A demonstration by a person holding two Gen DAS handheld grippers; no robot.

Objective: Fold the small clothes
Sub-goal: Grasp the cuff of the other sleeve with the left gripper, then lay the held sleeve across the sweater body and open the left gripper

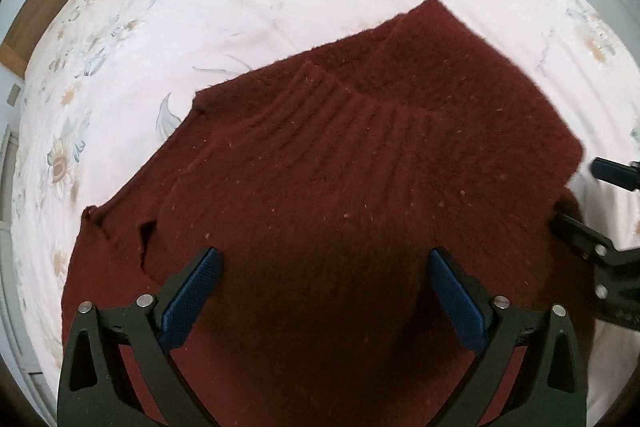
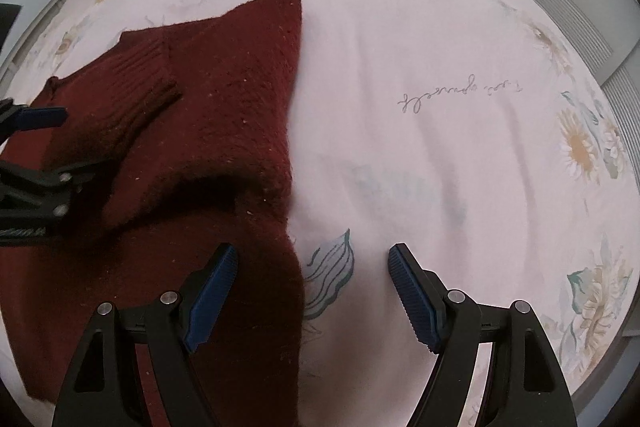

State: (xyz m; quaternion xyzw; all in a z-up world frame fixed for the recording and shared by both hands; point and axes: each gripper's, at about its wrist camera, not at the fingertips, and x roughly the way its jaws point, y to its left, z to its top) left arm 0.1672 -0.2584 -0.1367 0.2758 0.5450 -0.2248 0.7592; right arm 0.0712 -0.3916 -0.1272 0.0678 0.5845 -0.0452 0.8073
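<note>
Pale floral bedsheet (image 2: 440, 67), white slatted closet doors (image 2: 560, 7) at 2 o'clock. Dark red knit sweater (image 1: 340, 155) lies partly folded on the sheet, ribbed cuff on top. Left gripper (image 1: 324, 267) spread above it, empty. Right gripper (image 2: 312, 263) spread, straddling its right edge.

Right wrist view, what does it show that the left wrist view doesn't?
Only the right wrist view shows the handwritten script on the sheet and the sweater's right edge beside bare bedding. Only the left wrist view shows the notched left edge of the sweater. Both share the dark red sweater, the floral bedsheet, and both open grippers.
</note>
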